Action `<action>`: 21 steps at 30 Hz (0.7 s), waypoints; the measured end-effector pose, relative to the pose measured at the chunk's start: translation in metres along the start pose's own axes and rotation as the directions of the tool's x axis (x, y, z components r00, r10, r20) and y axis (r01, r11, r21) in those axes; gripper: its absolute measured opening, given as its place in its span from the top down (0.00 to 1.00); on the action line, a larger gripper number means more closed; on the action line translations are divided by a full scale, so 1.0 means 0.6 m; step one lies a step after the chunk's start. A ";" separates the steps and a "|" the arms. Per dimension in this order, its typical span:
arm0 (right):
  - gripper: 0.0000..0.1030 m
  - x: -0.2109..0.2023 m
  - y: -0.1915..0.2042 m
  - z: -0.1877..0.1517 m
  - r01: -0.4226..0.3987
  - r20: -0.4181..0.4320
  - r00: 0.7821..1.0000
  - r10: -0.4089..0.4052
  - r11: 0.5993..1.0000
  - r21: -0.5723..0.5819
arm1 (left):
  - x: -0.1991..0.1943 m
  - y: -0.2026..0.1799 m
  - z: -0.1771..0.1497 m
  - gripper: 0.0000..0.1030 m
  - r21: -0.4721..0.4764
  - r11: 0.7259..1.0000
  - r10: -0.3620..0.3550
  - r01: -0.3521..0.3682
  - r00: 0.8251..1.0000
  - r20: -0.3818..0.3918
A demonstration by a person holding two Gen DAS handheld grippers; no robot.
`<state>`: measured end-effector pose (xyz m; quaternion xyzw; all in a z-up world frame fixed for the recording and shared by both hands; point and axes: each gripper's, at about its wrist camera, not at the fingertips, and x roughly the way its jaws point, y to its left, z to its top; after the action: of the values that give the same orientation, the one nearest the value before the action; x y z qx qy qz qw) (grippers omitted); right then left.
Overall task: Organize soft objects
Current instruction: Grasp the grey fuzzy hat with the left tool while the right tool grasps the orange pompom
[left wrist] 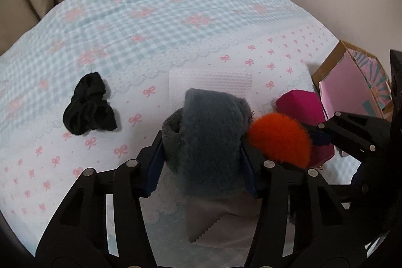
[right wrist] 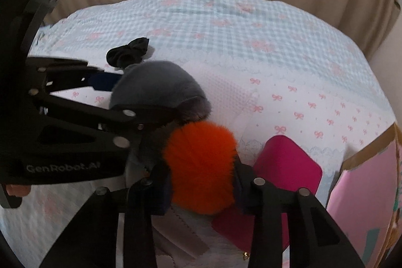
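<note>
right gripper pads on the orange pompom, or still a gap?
Touching. In the right wrist view the right gripper has a pad pressed into each side of the orange pompom, with no gap showing. The left wrist view agrees.

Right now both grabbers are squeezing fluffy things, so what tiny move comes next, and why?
Probably lift both a little off the bedspread. The left hand-held gripper already pinches the grey fuzzy piece, and the right hand-held gripper pinches the orange pompom. The box on the right looks like a likely place for them.
</note>
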<state>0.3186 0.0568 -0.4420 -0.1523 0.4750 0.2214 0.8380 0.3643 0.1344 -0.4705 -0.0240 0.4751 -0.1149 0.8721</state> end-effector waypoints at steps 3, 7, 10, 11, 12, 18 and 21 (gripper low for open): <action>0.70 -0.008 -0.006 -0.002 -0.004 -0.002 1.000 0.004 1.000 0.031 | -0.010 0.002 0.000 0.57 -0.007 1.000 0.001 -0.001 1.000 0.016; 0.71 -0.028 -0.012 -0.001 -0.011 0.011 1.000 0.010 0.997 0.076 | -0.028 0.005 0.001 0.59 -0.030 1.000 0.002 -0.001 1.000 0.027; 0.75 -0.050 -0.014 0.003 -0.016 0.028 1.000 0.013 0.994 0.112 | -0.050 0.005 0.003 0.59 -0.044 0.999 -0.001 0.003 0.999 0.040; 0.80 -0.057 -0.014 0.005 -0.015 0.032 0.999 0.011 0.993 0.120 | -0.062 0.004 0.004 0.59 -0.044 0.999 0.000 0.002 0.999 0.048; 0.84 -0.065 -0.014 0.007 -0.015 0.036 0.999 0.010 0.992 0.128 | -0.071 0.003 0.005 0.59 -0.042 0.999 0.002 0.000 0.999 0.054; 0.86 -0.095 -0.008 0.006 -0.041 0.051 0.998 0.032 0.982 0.187 | -0.118 0.004 0.004 0.59 -0.045 0.999 0.034 -0.031 0.997 0.074; 0.86 -0.086 -0.003 -0.002 -0.024 0.052 0.999 0.014 0.979 0.204 | -0.132 0.016 -0.009 0.59 -0.057 0.997 0.052 -0.047 0.995 0.084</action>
<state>0.2956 0.0432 -0.3981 -0.0552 0.4754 0.1831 0.8587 0.3202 0.1618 -0.4094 -0.0410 0.4406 -0.0791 0.8933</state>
